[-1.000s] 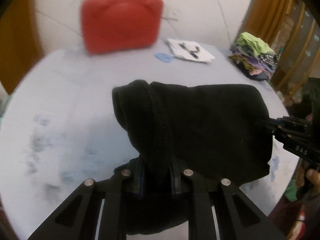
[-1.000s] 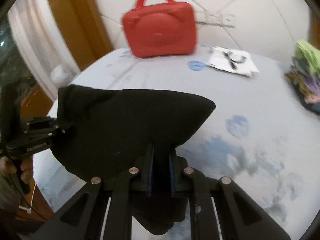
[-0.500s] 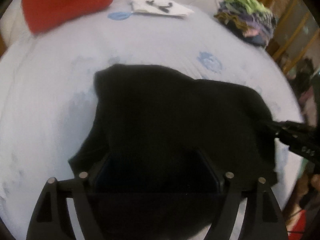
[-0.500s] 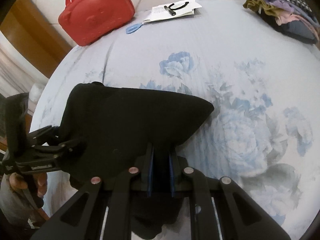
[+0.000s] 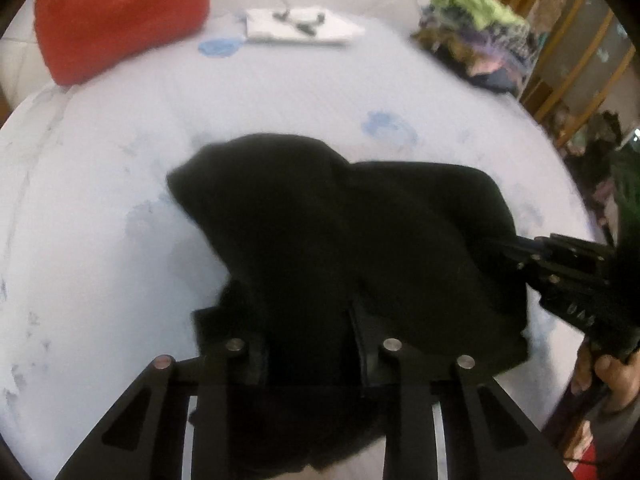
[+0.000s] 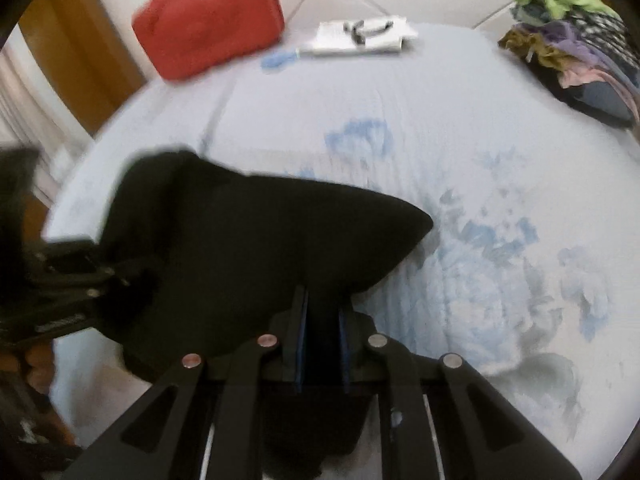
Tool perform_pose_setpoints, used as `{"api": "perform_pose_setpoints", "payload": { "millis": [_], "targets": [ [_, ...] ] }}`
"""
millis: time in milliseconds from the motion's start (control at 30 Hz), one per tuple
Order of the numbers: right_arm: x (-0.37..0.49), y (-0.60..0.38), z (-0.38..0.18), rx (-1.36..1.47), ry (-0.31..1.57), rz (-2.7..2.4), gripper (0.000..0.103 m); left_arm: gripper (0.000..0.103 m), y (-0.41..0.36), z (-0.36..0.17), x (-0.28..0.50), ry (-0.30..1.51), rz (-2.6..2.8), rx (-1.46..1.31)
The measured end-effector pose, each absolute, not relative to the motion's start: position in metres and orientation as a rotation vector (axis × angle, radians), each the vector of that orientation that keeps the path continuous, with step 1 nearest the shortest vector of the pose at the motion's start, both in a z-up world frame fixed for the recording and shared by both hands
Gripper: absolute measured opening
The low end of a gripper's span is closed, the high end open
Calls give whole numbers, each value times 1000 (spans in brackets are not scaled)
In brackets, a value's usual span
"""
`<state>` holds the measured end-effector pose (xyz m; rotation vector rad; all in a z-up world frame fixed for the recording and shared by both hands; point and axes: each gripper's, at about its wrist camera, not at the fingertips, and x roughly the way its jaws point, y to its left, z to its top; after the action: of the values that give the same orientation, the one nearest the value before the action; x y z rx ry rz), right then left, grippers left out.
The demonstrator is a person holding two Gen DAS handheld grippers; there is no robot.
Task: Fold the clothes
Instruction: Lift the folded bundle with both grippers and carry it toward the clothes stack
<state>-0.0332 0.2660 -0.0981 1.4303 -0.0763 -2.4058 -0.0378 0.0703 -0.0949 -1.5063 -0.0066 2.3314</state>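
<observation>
While a black garment (image 5: 352, 248) lies bunched on the near part of a bed (image 5: 100, 208) with a pale blue floral cover, the left hand-held gripper (image 5: 312, 344) has just been closing on its near-left edge, dark cloth filling the gap between the jaws, though whether the pads press on it cannot be told. Toward the right, the right hand-held gripper (image 6: 320, 344) is clamped on the garment's other near edge, a fold of black cloth pinched between its narrow blue-edged pads; in the left wrist view a person's hand (image 5: 608, 376) holds its handle at the bed's right edge. At the far side of the bed, from left to right, sit a red handbag (image 6: 208, 20), white papers (image 6: 360, 36) with a small dark object on them, and a stack of folded clothes (image 6: 576, 36) topped with green.
</observation>
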Motion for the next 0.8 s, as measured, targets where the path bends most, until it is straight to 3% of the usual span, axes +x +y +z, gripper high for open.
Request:
{"api": "perform_pose_setpoints", "payload": {
  "millis": [433,800],
  "targets": [
    [-15,294,49,1087,9,-2615,13,28,102,37,-32,67,2445,-1137],
    [-29,365,80,1023,45,-2652,13,28,185,63,-50,92,2484,-1100]
  ]
}}
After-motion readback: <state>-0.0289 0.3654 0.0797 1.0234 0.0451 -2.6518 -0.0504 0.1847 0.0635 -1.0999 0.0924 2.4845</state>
